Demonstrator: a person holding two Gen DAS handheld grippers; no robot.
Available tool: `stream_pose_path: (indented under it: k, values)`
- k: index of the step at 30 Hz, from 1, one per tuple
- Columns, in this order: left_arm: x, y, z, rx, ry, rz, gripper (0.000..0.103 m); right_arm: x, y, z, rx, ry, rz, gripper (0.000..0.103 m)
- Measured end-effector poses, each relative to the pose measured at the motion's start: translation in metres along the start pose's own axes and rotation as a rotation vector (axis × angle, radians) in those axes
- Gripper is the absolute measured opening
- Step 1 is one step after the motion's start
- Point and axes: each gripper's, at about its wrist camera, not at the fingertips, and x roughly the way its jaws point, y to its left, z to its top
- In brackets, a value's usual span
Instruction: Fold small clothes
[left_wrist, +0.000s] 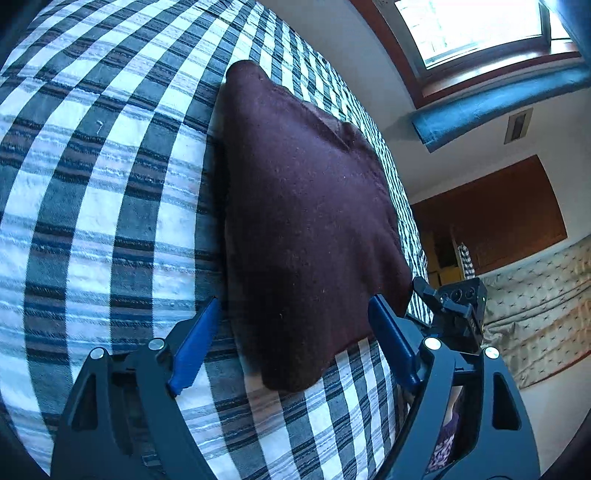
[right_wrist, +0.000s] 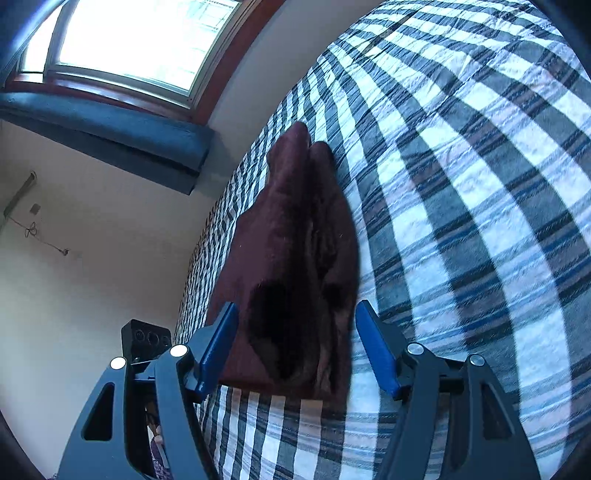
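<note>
A dark maroon garment (left_wrist: 306, 221) lies folded flat on the checked bed cover (left_wrist: 110, 184), stretching away from both cameras. My left gripper (left_wrist: 294, 299) is open at its near end, one blue finger on each side of the cloth and neither pressing it. From the other side, the garment (right_wrist: 295, 229) shows a dark hollow between its layers. My right gripper (right_wrist: 297, 303) is open around that end; its left finger (right_wrist: 218, 347) sits right beside the cloth edge, while the right finger stands apart. The checked cover (right_wrist: 461, 184) fills the right of this view.
The bed's far edge runs along a white wall under a bright window (left_wrist: 480, 29) with a blue padded sill (left_wrist: 498, 107). A brown wooden door (left_wrist: 491, 214) and a quilted pale cover (left_wrist: 543, 306) lie beyond. The other gripper's black body (left_wrist: 458, 310) shows at the bed's edge.
</note>
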Motion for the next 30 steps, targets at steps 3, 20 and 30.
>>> stream_pose_path:
  k: [3, 20, 30]
  values:
    - [0.003, -0.002, 0.0, -0.014, -0.007, -0.008, 0.081, 0.007, 0.006, -0.002, -0.016, 0.022, 0.005, 0.065]
    - [0.009, -0.006, -0.005, 0.052, -0.001, 0.092, 0.016, 0.027, 0.019, -0.011, -0.036, 0.072, 0.028, 0.01]
    - [-0.004, -0.021, -0.009, 0.079, -0.023, 0.095, 0.016, 0.01, 0.025, -0.012, -0.051, 0.046, 0.041, 0.009]
